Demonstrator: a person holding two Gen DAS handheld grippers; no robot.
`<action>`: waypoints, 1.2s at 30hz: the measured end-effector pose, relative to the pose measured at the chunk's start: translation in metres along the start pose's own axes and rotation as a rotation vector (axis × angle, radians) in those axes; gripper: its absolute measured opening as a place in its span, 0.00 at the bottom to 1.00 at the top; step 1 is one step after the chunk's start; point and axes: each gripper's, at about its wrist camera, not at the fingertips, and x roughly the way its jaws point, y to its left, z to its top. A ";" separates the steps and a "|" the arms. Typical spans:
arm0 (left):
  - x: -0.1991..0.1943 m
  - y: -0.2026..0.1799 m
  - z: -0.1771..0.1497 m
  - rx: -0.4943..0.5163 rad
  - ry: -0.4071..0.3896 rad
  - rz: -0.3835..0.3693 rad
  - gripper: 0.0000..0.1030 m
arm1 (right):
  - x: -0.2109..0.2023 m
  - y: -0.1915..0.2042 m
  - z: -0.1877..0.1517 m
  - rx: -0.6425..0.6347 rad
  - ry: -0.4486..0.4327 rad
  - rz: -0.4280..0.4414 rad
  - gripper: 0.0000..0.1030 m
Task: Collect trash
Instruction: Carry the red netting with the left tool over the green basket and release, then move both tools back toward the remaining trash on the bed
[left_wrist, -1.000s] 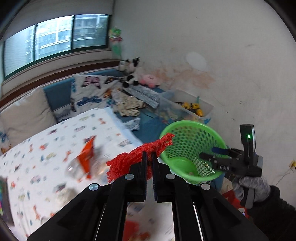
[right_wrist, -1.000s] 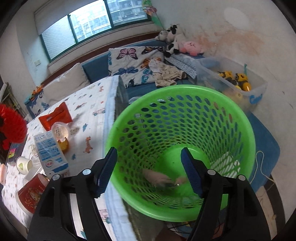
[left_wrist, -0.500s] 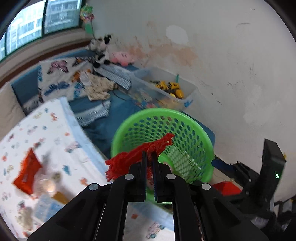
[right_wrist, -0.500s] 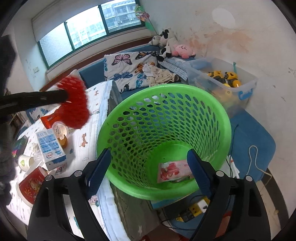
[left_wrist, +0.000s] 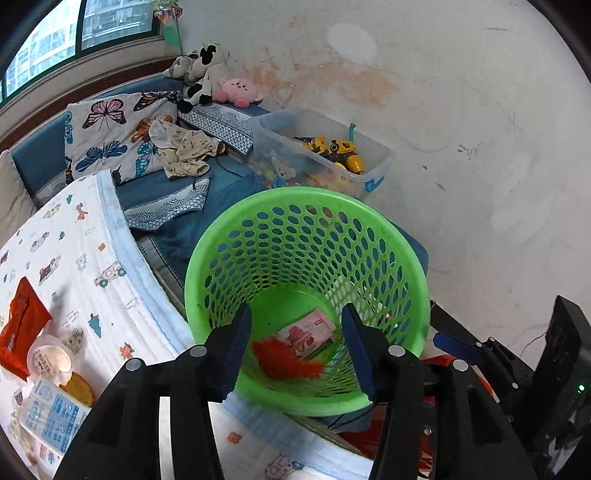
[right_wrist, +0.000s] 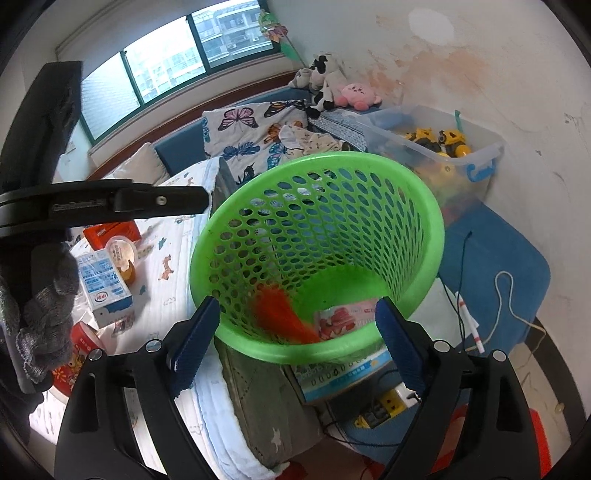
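A green perforated basket (left_wrist: 399, 243) (right_wrist: 424, 206) stands off the bed's right edge. Inside lie a red mesh net (left_wrist: 284, 360) (right_wrist: 280, 314), blurred in the right wrist view, and a pink snack packet (left_wrist: 310, 332) (right_wrist: 347, 317). My left gripper (left_wrist: 295, 349) is open and empty above the basket's near rim. My right gripper (right_wrist: 295, 338) is open and empty in front of the basket. On the bed lie an orange wrapper (left_wrist: 22, 321), a plastic cup (left_wrist: 50, 358) (right_wrist: 120, 249) and a milk carton (left_wrist: 51, 413) (right_wrist: 103, 288).
A patterned white quilt (left_wrist: 74, 258) covers the bed. A clear toy bin (left_wrist: 321, 155) stands by the wall behind the basket. A red cup (right_wrist: 79, 347) sits at the bed's near left. Cables and a power strip (right_wrist: 391, 400) lie on the floor.
My left gripper opened and the red net dropped into the basket. The left gripper moved over the basket's rim. The right gripper drew back slightly.
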 end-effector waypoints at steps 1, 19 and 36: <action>-0.004 0.000 -0.002 0.004 -0.005 0.008 0.48 | -0.001 0.000 -0.001 0.003 0.000 0.001 0.83; -0.149 0.054 -0.089 -0.016 -0.206 0.157 0.71 | -0.016 0.052 -0.007 -0.054 -0.022 0.067 0.90; -0.182 0.121 -0.219 -0.176 -0.179 0.228 0.82 | -0.003 0.121 -0.007 -0.141 0.002 0.142 0.92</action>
